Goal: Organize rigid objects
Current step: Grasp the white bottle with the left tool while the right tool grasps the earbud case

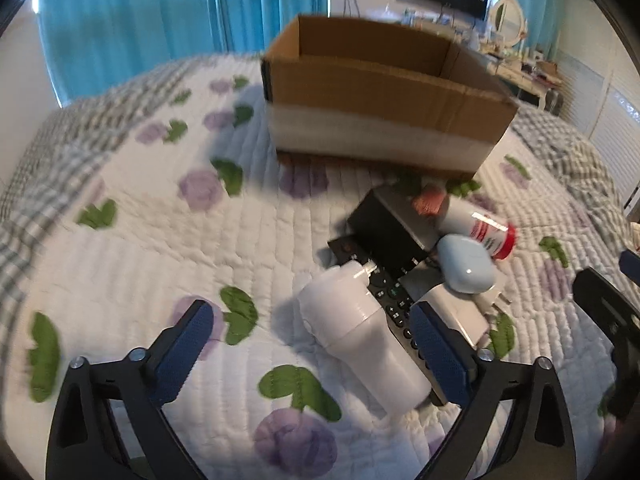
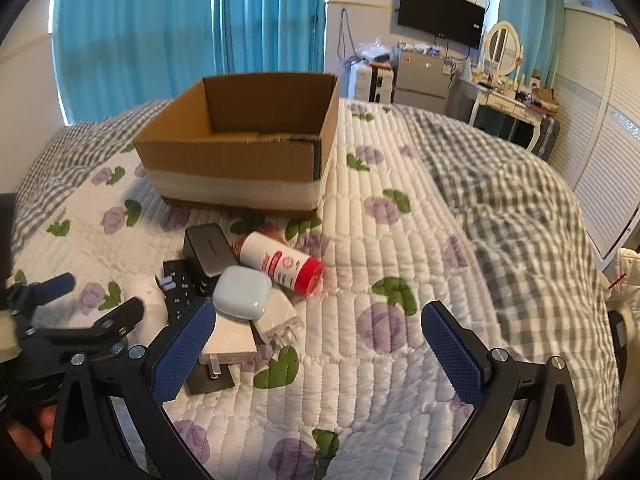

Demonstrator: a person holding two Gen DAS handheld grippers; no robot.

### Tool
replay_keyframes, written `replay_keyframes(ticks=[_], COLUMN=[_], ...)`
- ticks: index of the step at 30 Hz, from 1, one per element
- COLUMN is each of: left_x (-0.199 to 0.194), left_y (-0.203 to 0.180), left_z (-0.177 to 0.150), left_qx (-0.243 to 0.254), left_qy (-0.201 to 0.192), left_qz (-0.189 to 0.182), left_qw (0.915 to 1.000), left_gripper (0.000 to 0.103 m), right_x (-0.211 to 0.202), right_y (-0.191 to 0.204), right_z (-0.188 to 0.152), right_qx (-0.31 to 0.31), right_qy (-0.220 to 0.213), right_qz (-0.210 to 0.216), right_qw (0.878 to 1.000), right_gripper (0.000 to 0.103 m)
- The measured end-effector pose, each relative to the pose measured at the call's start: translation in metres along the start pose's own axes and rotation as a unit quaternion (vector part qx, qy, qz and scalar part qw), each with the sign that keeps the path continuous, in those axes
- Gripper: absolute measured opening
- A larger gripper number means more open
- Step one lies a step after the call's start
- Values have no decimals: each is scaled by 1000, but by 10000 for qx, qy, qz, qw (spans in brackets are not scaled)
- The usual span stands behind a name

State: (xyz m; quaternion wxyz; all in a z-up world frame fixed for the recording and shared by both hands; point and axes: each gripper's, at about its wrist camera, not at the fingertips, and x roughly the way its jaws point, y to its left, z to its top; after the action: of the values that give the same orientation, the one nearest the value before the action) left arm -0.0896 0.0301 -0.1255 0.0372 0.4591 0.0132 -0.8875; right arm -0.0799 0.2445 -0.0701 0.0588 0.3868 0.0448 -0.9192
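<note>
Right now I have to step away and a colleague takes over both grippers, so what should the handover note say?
Left gripper: open, around the white bottle, not closed on it.
Right gripper: open, holding nothing, over the quilt.
Cardboard box: no items visible inside.
Piled in front of it: white bottle, remote control, black box, red-capped bottle, pale blue case, white chargers.
Done: nothing boxed. Left: everything.

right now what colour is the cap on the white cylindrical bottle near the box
Red; the white cylindrical bottle's cap shows best in the right wrist view.
</note>
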Motion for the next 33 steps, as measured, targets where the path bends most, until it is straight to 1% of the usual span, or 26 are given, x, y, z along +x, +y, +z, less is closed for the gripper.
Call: replay_keyframes(ticks=[3, 5, 6, 7, 8, 10, 12, 13, 16, 20, 23, 25, 26, 29, 31, 32, 33], left_x=[18, 26, 27, 27, 27, 22, 17, 11, -7, -22, -27, -24, -21, -16, -13, -13, -13], left_y=[-8, -10, -11, -11, -12, -9, -5, -2, 3, 20, 28, 32, 35, 39, 40, 40, 40], left_z=[-4, -7, -7, -8, -7, -7, -6, -5, 4, 18, 26, 30, 32, 31, 29, 28, 27], left_qx=[109, 98, 64, 46, 64, 68, -3, 13, 194, 146, 132, 111, 90, 39, 45, 46, 44], left_qy=[240, 361, 382, 378, 379, 341, 341, 301, 28, -190, -306, -305, -294, -239, -225, -223, -218], left_qz=[50, -103, -209, -359, -432, -479, -625, -623, -452, -330, -234, -192, -191, -218, -210, -222, -234], left_qw=[9996, 9992, 9990, 9986, 9983, 9982, 9975, 9976, 9988, 9992, 9992, 9993, 9993, 9995, 9995, 9995, 9995], left_gripper=[86, 76, 73, 63, 59, 54, 53, 53, 53, 53, 53, 53, 53, 53, 53, 53, 53], right_x=[6, 10, 11, 12, 14, 16, 17, 17, 20, 33, 48, 59, 66, 78, 86, 90, 93], right_y=[-1, -3, -3, -3, -2, 0, 2, 4, 11, 26, 40, 46, 49, 53, 54, 54, 54], right_z=[-1, -2, -2, -2, -2, -3, -2, -2, 1, 7, 10, 11, 12, 12, 11, 10, 10], right_qx=[27, 100, 114, 122, 110, 67, 30, 13, -69, -174, -228, -215, -180, -108, -66, -40, -14], right_qy=[100, 138, 156, 173, 204, 256, 284, 293, 317, 446, 581, 655, 709, 775, 864, 909, 935], right_qz=[70, 127, 146, 173, 180, 160, 177, 192, 210, 265, 301, 311, 382, 493, 460, 432, 429], right_qw=[9999, 9998, 9997, 9996, 9996, 9995, 9994, 9994, 9993, 9985, 9976, 9971, 9966, 9957, 9952, 9949, 9947], right_gripper=[103, 103, 103, 103, 103, 103, 103, 103, 103, 102, 93, 91, 88, 87, 83, 77, 68])
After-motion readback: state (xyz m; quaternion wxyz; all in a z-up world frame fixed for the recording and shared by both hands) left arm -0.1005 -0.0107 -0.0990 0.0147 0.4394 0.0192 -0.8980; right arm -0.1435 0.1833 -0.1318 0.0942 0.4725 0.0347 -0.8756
